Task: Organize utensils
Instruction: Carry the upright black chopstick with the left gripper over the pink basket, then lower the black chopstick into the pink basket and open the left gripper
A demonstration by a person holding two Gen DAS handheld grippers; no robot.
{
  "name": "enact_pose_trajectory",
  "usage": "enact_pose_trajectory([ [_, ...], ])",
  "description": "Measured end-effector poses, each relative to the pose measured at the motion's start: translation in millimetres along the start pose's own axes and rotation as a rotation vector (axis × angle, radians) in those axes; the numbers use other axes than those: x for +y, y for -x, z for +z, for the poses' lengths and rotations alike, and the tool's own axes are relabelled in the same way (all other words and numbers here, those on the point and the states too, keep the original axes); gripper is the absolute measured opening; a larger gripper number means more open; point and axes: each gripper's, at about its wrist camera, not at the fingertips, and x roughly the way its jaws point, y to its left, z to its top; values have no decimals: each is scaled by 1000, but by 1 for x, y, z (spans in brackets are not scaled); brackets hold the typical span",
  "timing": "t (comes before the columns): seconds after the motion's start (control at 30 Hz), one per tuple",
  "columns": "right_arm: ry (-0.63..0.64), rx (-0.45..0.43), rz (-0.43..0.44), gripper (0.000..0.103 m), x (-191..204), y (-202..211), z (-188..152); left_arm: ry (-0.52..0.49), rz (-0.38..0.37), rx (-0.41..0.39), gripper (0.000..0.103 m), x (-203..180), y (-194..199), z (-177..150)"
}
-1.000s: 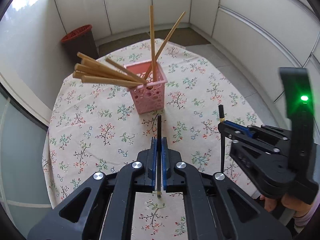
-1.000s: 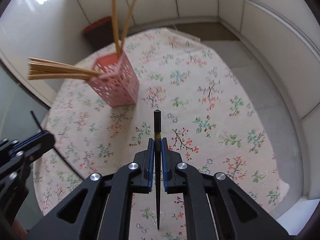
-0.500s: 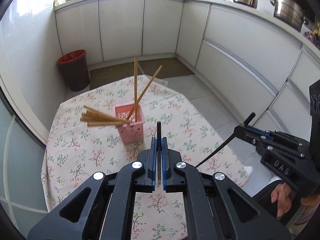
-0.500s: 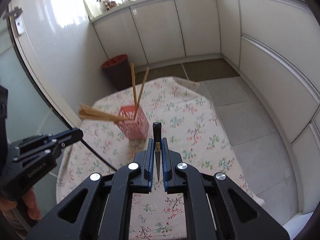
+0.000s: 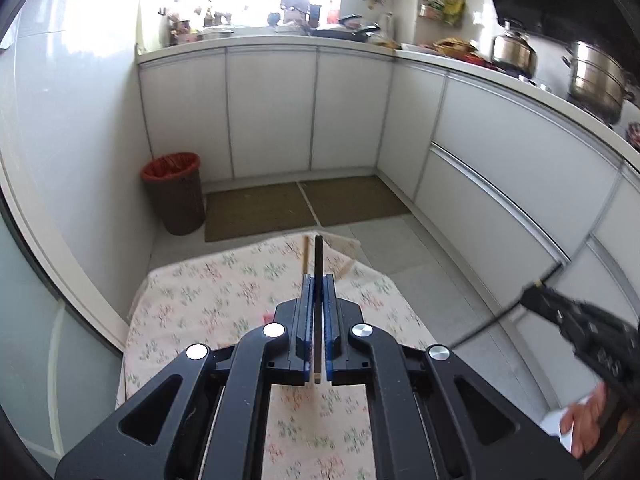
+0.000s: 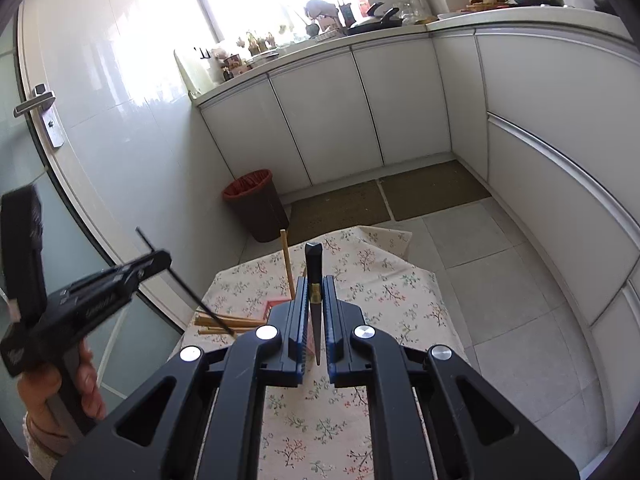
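The black chopstick (image 5: 318,264) in the left gripper (image 5: 316,280) stood up the middle of the left wrist view, pinched between the blue pads, its upper end poking past the fingertips and its lower end showing below them. A second black chopstick (image 6: 313,276) sat the same way at the centre of the right wrist view, with a gold band where the right gripper (image 6: 314,284) pressed on it. Both pairs of tongs were pressed together on their sticks, with no gap to be seen.

The pink basket (image 6: 276,308) was almost wholly hidden behind the right gripper's fingers; only a corner showed, left of centre, with wooden chopsticks (image 6: 224,322) jutting out level to the left and one (image 6: 287,262) rising upright. It stood on the floral tablecloth (image 6: 384,296) in the lower middle of the frame.

Judging from this, the main risk was a blind drop: with the basket screened by the fingers, a stick let go too soon could miss the opening and roll off the cloth (the floor tiles lay just beyond the edge). The thin sticks could also pivot in so narrow a pinch and enter askew, knocking the leaning wooden ones or tipping the light basket. The two grippers' sticks might cross if lowered together.
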Motion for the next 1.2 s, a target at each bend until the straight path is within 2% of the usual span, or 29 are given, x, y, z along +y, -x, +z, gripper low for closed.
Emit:
enact_pose_trajectory([
  [0.2,22,6,17,7,5,-15,1,64,74,29,5,13,-53,16],
  [0.27,27,8,19,7,7,-21,2,71,104,72,5,15,-76,9],
  [0.37,19,16,32,7,9,-30,3,104,85,117,10,19,-93,-9],
  [0.57,39,-9,50,7,22,-38,8,182,72,-48,14,32,-36,-19],
  [0.7,62,-44,62,7,40,-45,17,232,103,-144,30,47,0,-26],
  [0.73,67,-52,66,7,46,-48,20,239,119,-161,30,53,6,-26],
  [0.87,96,-64,73,7,66,-62,25,270,137,-185,30,71,16,-26],
  [1.0,134,-60,56,7,82,-88,20,315,126,-167,30,87,16,-30],
  [1.2,190,-40,48,7,90,-149,-7,336,127,-164,32,98,21,-33],
])
